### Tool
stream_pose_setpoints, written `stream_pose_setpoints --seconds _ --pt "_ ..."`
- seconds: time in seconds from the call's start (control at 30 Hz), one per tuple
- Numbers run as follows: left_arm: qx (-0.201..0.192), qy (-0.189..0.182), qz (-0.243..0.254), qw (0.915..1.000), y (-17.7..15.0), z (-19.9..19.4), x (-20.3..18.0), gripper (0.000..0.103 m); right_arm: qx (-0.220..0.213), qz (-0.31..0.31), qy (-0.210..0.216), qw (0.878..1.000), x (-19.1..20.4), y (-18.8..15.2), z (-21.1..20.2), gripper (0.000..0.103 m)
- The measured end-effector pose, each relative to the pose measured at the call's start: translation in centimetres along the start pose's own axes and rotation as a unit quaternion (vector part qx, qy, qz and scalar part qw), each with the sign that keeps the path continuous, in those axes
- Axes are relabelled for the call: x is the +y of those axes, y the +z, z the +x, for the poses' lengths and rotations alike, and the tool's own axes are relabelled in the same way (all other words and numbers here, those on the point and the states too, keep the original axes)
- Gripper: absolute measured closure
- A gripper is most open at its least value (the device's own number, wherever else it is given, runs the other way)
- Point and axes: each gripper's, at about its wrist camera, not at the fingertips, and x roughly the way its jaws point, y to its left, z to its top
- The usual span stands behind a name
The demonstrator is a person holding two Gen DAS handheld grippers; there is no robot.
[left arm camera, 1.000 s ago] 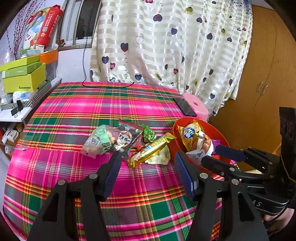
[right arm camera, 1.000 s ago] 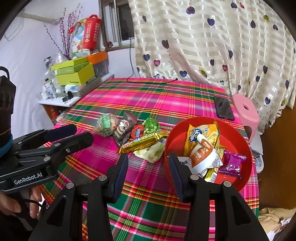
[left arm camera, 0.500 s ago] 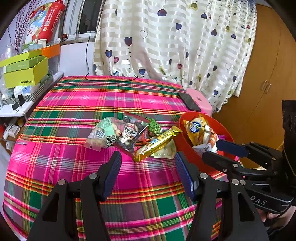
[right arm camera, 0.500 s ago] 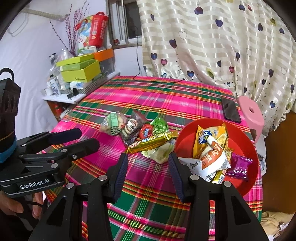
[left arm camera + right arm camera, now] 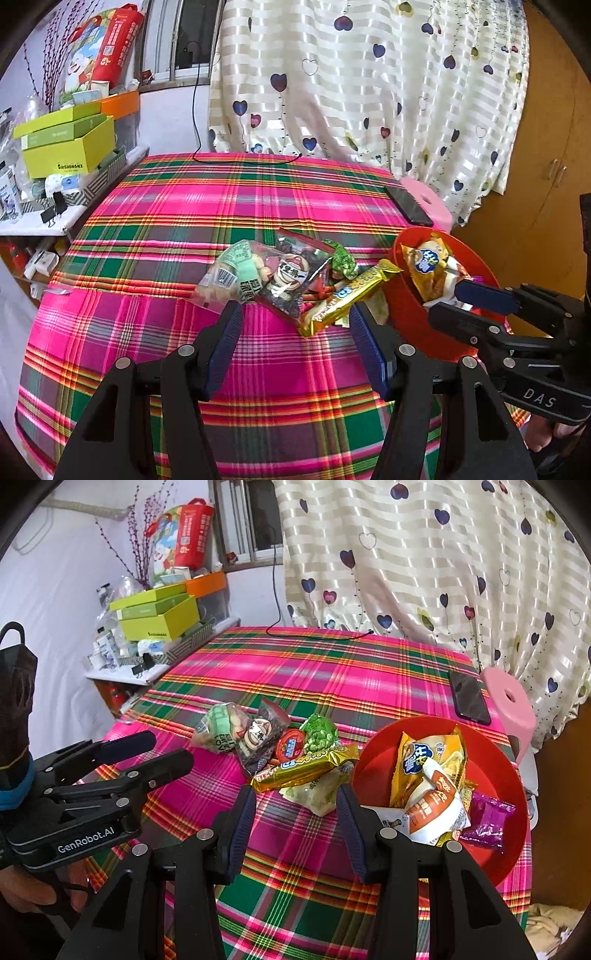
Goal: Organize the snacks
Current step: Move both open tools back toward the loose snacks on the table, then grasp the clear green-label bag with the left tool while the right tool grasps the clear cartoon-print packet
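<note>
Both the left gripper (image 5: 295, 325) and right gripper (image 5: 295, 805) are hovering with fingers released over loose snack packets (image 5: 280, 749) lying beside the red plastic bowl (image 5: 513, 775), where overlapping slippery wrappers risk dragging neighbours along.

Snack pile (image 5: 284, 753) left of bowl (image 5: 513, 775), phone (image 5: 467, 698) behind

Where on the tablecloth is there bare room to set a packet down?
Bare plaid stretches from the snack pile back to the curtain, left of the phone. Crowded: pile touching the red bowl, itself heaped.
</note>
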Motion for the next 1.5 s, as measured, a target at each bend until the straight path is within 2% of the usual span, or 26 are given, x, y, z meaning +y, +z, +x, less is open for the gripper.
stream_pose_setpoints --seconds 0.43,0.87,1.23,1.5 --pt "0.022 -0.006 -0.048 0.9986 -0.2 2.5 4.2 0.042 0.012 0.002 0.009 1.000 0.1 0.8 2.7 0.059" --pt "0.038 -0.002 -0.071 0.9968 1.0 5.7 7.3 0.042 0.021 0.006 0.014 1.000 -0.2 2.1 5.6 0.059" --pt "0.043 -0.045 -0.053 0.9966 3.3 9.3 8.2 0.042 0.044 0.011 0.029 0.999 -0.5 3.7 9.6 0.059" --pt "0.077 -0.045 -0.054 0.9946 2.7 11.8 8.4 0.042 0.059 0.020 0.028 0.998 -1.0 4.9 12.4 0.059"
